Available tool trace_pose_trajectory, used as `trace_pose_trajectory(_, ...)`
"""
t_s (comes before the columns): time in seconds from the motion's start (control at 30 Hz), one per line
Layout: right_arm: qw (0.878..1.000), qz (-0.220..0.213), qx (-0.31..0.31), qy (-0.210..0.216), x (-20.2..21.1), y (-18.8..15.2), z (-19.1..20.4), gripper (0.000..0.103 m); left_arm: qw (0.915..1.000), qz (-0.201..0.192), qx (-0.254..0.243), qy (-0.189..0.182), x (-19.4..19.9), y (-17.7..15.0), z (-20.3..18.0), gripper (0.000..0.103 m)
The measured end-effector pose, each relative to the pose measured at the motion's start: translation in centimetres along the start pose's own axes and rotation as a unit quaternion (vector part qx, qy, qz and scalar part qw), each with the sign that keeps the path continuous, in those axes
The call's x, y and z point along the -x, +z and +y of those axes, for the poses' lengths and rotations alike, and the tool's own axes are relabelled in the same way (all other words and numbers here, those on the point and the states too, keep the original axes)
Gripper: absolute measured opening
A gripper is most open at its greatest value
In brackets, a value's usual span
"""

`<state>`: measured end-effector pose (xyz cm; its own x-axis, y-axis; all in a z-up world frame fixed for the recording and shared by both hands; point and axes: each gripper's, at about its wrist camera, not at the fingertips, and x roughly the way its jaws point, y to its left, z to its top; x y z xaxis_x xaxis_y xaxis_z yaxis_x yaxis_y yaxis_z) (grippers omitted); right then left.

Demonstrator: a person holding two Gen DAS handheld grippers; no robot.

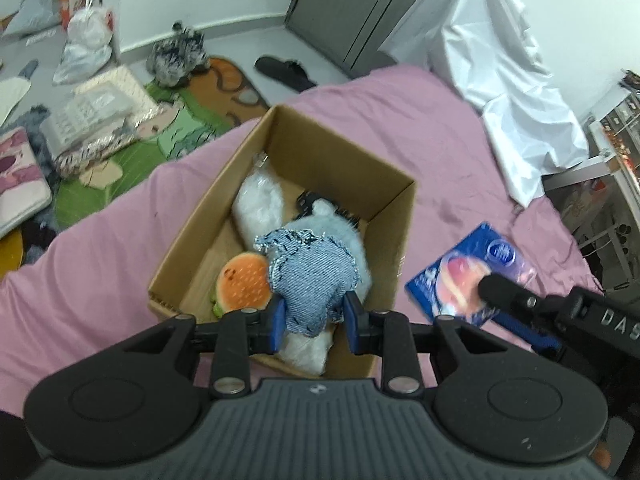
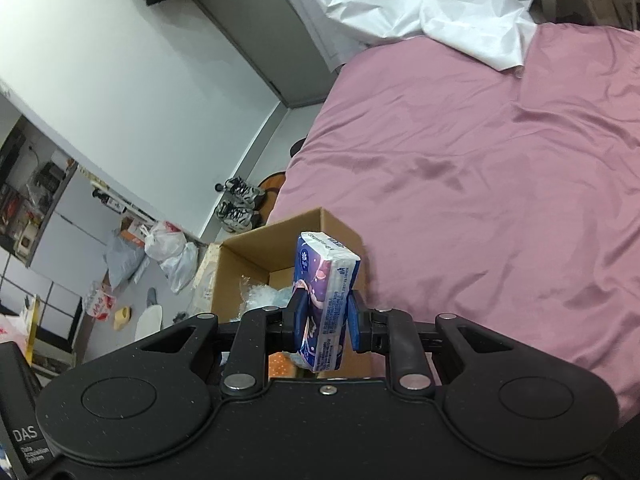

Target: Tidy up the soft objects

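left wrist view first: our left gripper hangs over the near end of the cardboard box, which sits on the pink bed. its jaws are clamped on the denim pouch, pinching it near its lower end, so the pouch hangs inside the box mouth, above a pale blue plush. beside it lie the burger plush and a white fluffy bundle. off to the right, just outside the box wall, we see the tissue pack carried by our right gripper.

right wrist view now: the right gripper's jaws are closed on that tissue pack, gripping its long sides with the pack standing roughly upright. the cardboard box shows just beyond and to the left, so the pack is not over the opening yet, we'd say.

how to do this well, in our judgement: lower the denim pouch until it rests on the plush before parting the jaws, so it doesn't tumble over the rim. then we lift the left gripper straight up and clear, leaving room for the pack to swing in over the free far end. the pack is squashy, so an easy grip should be enough.
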<state>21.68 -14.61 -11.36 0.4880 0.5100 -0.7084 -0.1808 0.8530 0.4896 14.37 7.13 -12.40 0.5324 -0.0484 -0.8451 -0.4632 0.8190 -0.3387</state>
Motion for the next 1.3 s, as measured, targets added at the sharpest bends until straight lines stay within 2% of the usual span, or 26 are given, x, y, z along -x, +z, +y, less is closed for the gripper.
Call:
trace_pose_trajectory(0.13,1.000,0.011,0.008,0.001,-1.1,0.1,1.1,0.021,0.9997,0.017,0.017,0.003,-0.5,0.3,1.3,0.035)
trace_pose_trajectory(0.2,1.000,0.014,0.012,0.003,-1.6,0.2,1.8,0.021,0.9994,0.023,0.024,0.007,-0.6,0.7,2.0,0.041)
trace_pose_trajectory(0.3,1.000,0.020,0.017,0.005,-2.3,0.4,2.6,0.021,0.9994,0.017,0.027,0.010,-0.3,1.2,2.6,0.050)
trace_pose_trajectory(0.57,0.999,0.035,0.017,0.010,-4.0,1.9,4.5,0.022,0.9989,-0.001,0.041,0.024,0.5,3.5,3.7,0.056)
trace_pose_trajectory(0.67,0.999,0.032,0.008,0.031,-4.1,2.5,5.2,0.025,0.9985,-0.006,0.046,0.029,0.7,4.2,3.9,0.061)
trace_pose_trajectory(0.73,0.999,0.030,0.003,0.042,-4.2,3.0,5.4,0.037,0.9984,-0.009,0.046,0.031,0.8,4.6,3.9,0.064)
trace_pose_trajectory(0.77,0.999,0.029,0.002,0.040,-4.1,3.2,5.4,0.050,0.9984,-0.011,0.046,0.031,0.9,4.8,3.9,0.066)
trace_pose_trajectory(0.8,0.999,0.027,0.001,0.036,-4.0,3.4,5.4,0.056,0.9984,-0.012,0.046,0.031,1.0,5.0,3.8,0.068)
trace_pose_trajectory(0.9,0.999,0.027,-0.003,0.035,-3.6,3.8,4.8,0.056,0.9985,-0.017,0.044,0.028,1.2,5.3,3.8,0.080)
trace_pose_trajectory(0.97,0.999,0.026,-0.007,0.030,-3.3,3.7,4.2,0.056,0.9983,-0.013,0.043,0.037,1.2,5.4,3.7,0.083)
trace_pose_trajectory(1.3,1.000,0.017,-0.016,0.003,-0.8,3.0,1.2,0.064,0.9984,-0.002,0.025,0.050,1.5,4.7,2.7,0.092)
